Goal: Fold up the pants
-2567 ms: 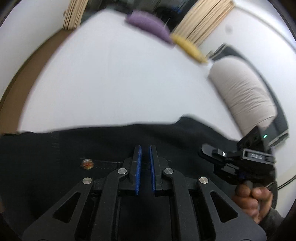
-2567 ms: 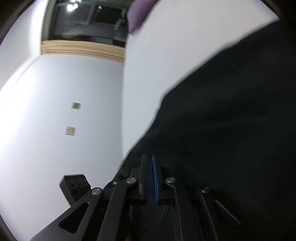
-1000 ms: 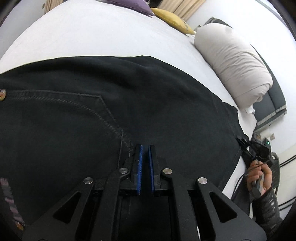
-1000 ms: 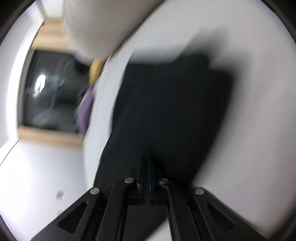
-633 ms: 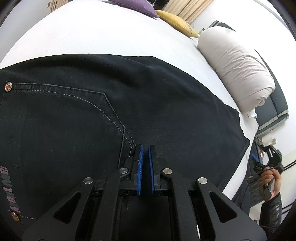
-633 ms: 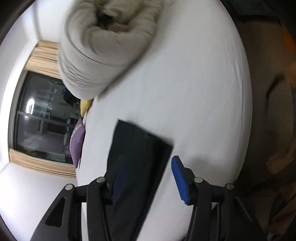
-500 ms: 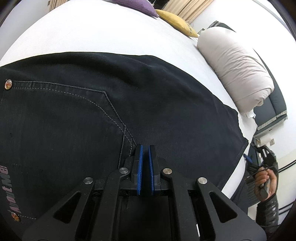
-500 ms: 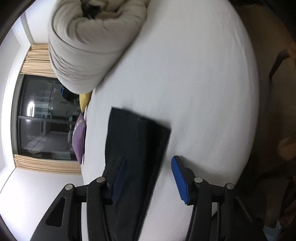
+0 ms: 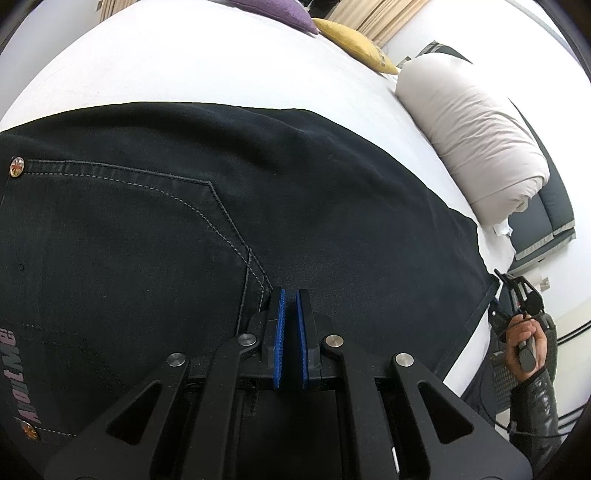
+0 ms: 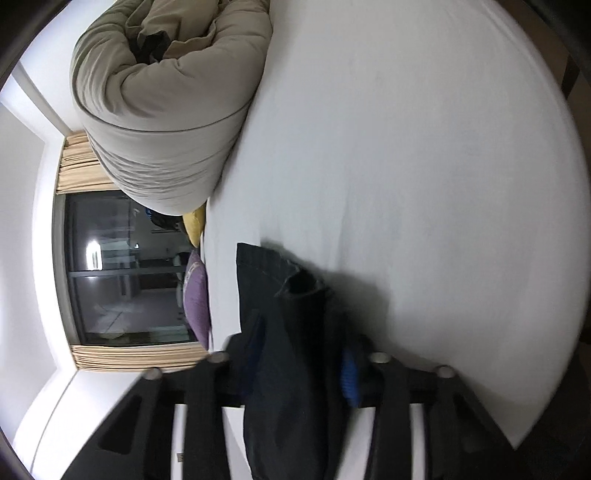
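White bed sheet (image 9: 184, 62) under black pants (image 9: 258, 192), which spread flat ahead of left gripper (image 9: 290, 295); its blue pads nearly closed, pinching the pants fabric near the pocket seam. Right gripper (image 10: 301, 354) spread wide, pant leg hem lying between the fingers, not pinched. Rolled beige duvet (image 9: 476, 133) far right of left gripper; purple pillow (image 9: 273, 9) and yellow pillow (image 9: 354, 40) far ahead.

One pants (image 9: 258, 206), two tools (image 9: 290, 295), three pillows (image 9: 476, 136)
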Available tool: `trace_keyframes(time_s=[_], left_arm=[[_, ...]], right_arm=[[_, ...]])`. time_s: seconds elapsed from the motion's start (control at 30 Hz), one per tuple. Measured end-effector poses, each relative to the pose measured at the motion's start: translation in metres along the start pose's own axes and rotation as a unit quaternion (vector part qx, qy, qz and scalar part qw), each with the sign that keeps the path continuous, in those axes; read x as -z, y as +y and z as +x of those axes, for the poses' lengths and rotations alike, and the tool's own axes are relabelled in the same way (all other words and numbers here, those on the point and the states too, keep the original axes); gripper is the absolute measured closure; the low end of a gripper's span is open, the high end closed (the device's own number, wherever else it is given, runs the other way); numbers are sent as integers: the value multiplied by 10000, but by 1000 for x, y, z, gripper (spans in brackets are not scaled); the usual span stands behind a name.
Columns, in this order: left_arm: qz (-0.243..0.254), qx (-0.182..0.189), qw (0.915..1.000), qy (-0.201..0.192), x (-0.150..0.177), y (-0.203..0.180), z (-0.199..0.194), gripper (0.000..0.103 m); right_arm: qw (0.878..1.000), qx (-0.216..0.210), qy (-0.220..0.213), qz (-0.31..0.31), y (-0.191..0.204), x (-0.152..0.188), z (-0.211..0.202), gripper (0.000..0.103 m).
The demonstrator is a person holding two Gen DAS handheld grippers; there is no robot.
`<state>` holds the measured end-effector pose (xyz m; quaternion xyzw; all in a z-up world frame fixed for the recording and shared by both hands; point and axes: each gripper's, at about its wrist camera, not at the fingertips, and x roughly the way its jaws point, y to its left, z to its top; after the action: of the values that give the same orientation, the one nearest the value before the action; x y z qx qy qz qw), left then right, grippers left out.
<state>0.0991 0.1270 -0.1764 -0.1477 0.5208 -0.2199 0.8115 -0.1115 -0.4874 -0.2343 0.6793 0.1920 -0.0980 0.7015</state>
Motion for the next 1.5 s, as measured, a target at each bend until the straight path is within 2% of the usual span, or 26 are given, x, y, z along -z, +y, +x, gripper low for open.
trace_keyframes(time_s=[0.1, 0.33, 0.47, 0.6, 0.63, 0.7, 0.73, 0.77, 0.8, 0.83, 0.87, 0.9, 0.97, 1.0, 1.03, 1.1, 1.13, 1.23, 1.3, 1.33, 1.37, 1.4, 1.43, 1.5], left_arm=[[3, -15, 10000, 2, 0, -1, 0, 97], [9, -13, 10000, 10, 0, -1, -1, 97], [-19, 22, 10000, -4, 1, 1, 0, 97], [-96, 50, 9999, -18, 0, 2, -1, 99], [-108, 38, 9999, -25, -1, 3, -2, 100], [-162, 44, 9999, -39, -1, 3, -5, 100], [-177, 41, 9998, -53, -1, 3, -6, 100], [-193, 46, 9998, -69, -1, 3, -8, 100], [-209, 80, 9997, -79, -2, 2, -10, 100], [-226, 123, 9996, -83, -2, 0, -11, 100], [-251, 175, 9995, -67, -4, -1, -12, 100], [-287, 269, 9992, -37, -6, -4, -12, 100], [-380, 517, 9979, 6, -9, -9, -11, 100], [-413, 574, 9975, 48, -11, -11, -9, 99], [-437, 617, 9971, 115, -13, -14, -7, 99], [-536, 809, 9949, 261, -17, -20, 2, 99], [-581, 886, 9939, 312, -18, -23, 6, 99], [-612, 1218, 9890, 567, -27, -44, 21, 98], [-604, 1451, 9854, 660, -34, -57, 25, 90], [-606, 1563, 9834, 698, -38, -63, 27, 72], [-624, 1635, 9819, 722, -41, -65, 28, 35], [-681, 1724, 9801, 714, -44, -68, 29, 18], [-739, 1760, 9793, 666, -48, -68, 28, 10], [-819, 1856, 9766, 721, -56, -68, 27, 10]], right_arm=[[9999, 85, 38, -45, -1, -1, 5, 91], [9985, 340, -104, -406, 10, 13, 8, 93], [9931, 563, -144, -1017, 38, 23, 8, 93], [9759, 728, -65, -2055, 88, 62, 15, 93], [9665, 806, -8, -2438, 103, 77, 19, 93], [9330, 992, 217, -3453, 137, 122, 31, 93], [9120, 1061, 359, -3945, 149, 148, 38, 93], [8834, 1147, 501, -4516, 160, 179, 44, 93], [8373, 1292, 650, -5272, 168, 221, 54, 93], [7821, 1460, 789, -6007, 169, 263, 64, 93], [7284, 1650, 883, -6591, 163, 299, 75, 94], [6829, 1836, 928, -7009, 152, 324, 86, 94], [6369, 2144, 1020, -7334, 133, 349, 105, 93], [6296, 2258, 1062, -7358, 125, 355, 113, 93], [6311, 2295, 1047, -7336, 122, 355, 116, 93], [6427, 2252, 1022, -7251, 123, 352, 116, 93], [6439, 2210, 965, -7262, 126, 351, 113, 93], [6374, 2089, 757, -7378, 137, 357, 105, 93], [6297, 1968, 594, -7491, 144, 365, 95, 93], [6277, 1923, 560, -7523, 146, 369, 91, 93], [6258, 1854, 532, -7557, 149, 374, 87, 93], [6227, 1757, 516, -7607, 153, 381, 83, 93], [6196, 1707, 523, -7644, 154, 386, 82, 93], [6041, 1612, 550, -7785, 155, 402, 80, 93]])
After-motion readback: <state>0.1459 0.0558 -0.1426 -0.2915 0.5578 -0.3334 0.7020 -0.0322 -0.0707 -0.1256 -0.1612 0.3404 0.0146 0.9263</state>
